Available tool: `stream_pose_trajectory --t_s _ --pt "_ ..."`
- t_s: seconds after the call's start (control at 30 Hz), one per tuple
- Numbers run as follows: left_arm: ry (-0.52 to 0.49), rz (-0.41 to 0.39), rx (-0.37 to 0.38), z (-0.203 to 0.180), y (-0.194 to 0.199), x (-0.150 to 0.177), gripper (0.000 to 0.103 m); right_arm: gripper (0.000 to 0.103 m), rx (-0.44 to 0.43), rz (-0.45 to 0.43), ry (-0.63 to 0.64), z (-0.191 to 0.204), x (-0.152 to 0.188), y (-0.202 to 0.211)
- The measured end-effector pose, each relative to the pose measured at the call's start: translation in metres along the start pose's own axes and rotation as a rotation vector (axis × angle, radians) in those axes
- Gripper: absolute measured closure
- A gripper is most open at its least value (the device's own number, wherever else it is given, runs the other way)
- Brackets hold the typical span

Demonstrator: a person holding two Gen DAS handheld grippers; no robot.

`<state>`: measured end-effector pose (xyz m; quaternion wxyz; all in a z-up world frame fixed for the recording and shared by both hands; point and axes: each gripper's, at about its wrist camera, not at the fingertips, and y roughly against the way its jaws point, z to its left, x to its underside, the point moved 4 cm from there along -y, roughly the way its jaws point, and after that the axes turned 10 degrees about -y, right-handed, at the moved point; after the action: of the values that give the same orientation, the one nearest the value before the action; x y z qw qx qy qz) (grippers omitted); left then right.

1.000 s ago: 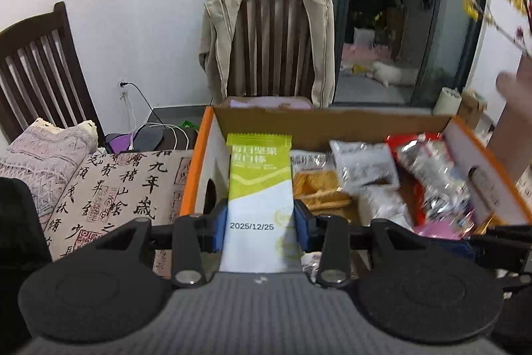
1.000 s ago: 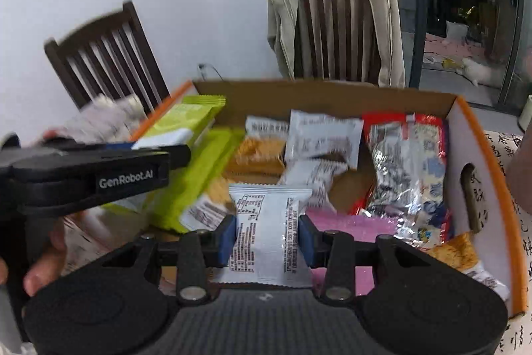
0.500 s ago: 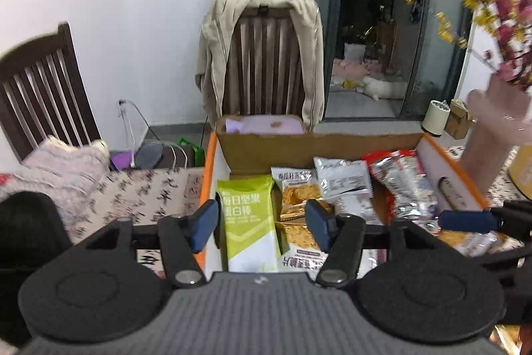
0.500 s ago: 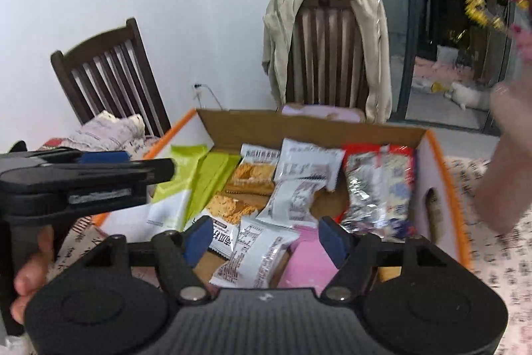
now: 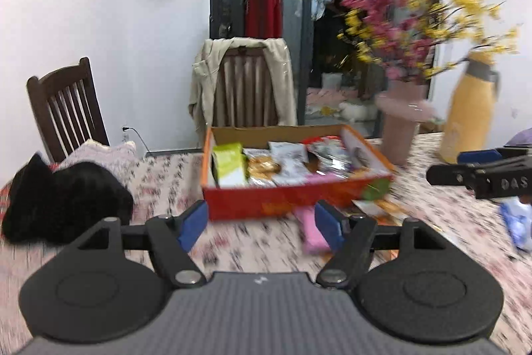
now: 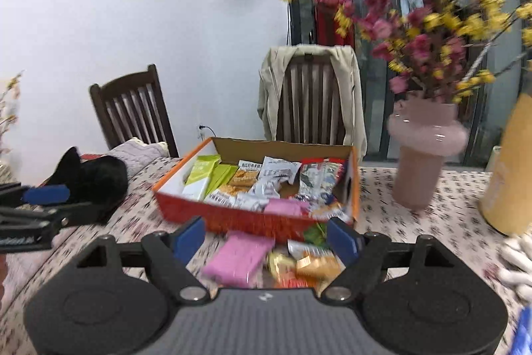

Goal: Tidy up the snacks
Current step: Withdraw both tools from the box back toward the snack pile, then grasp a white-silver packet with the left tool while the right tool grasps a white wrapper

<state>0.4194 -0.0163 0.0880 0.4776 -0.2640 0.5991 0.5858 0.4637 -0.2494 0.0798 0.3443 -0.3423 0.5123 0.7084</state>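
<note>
Patterned cloth is covering the table [image 6: 415,222], which is carrying everything here. Toward its far edge, a vase [image 6: 422,152] of pink and yellow blossoms is standing, with a yellow bottle [image 5: 468,118] beside it nearer the right edge. A black bundle [image 5: 63,202] is lying by the left edge, in front of a chair [image 6: 133,112]; a second chair [image 6: 312,102], draped with a beige jacket, is standing behind the far edge.

An orange box [image 6: 232,218] is sitting near the middle of the table, open at the top and holding the snacks: green bars [image 6: 202,178] are leaning at its left wall, white packets [image 6: 276,175] are lying in the centre, and a silver-and-red bag [image 6: 319,175] is resting toward its right wall. More snacks are lying loose on the cloth just in front of the box: a pink packet [image 6: 239,258] and, to its right, a small pile of orange wrappers [image 6: 309,265].

The left claw [image 5: 261,225] is hanging over bare cloth in front of the box, its jaws opening and pinching nothing. The right claw [image 6: 266,238] is hanging above the loose snacks, its jaws opening too, with nothing pressed between the blue pads [image 6: 189,235].
</note>
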Motion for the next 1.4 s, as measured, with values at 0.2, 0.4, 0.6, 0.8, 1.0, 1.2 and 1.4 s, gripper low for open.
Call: stream_pose_trajectory --t_s 0.2,0.4,0.6,0.8,1.0,1.2,1.4 --pt "0.028 -0.046 -0.035 -0.034 0.089 0.066 0.022 0.018 -0.047 -0.052 0.019 0.003 0.067 0.091" --pt "0.055 -0.025 -0.089 -0.056 0.148 0.133 0.018 0.015 -0.064 -0.075 0.021 0.013 0.148 0.151" --pt "0.005 0.018 -0.120 -0.071 0.182 0.194 0.016 0.013 -0.015 -0.069 0.083 0.022 0.224 0.188" --pt "0.038 0.056 -0.116 -0.073 0.200 0.226 0.016 0.013 0.017 -0.099 0.122 0.026 0.274 0.227" --pt "0.057 0.061 -0.118 -0.072 0.204 0.230 0.015 0.013 0.036 -0.068 0.121 0.023 0.295 0.235" --pt "0.033 0.066 -0.106 -0.077 0.198 0.228 0.013 0.013 0.035 -0.073 0.089 0.015 0.291 0.233" --pt "0.016 0.099 -0.048 -0.082 0.173 0.220 0.013 0.013 0.023 -0.050 0.082 0.007 0.286 0.219"
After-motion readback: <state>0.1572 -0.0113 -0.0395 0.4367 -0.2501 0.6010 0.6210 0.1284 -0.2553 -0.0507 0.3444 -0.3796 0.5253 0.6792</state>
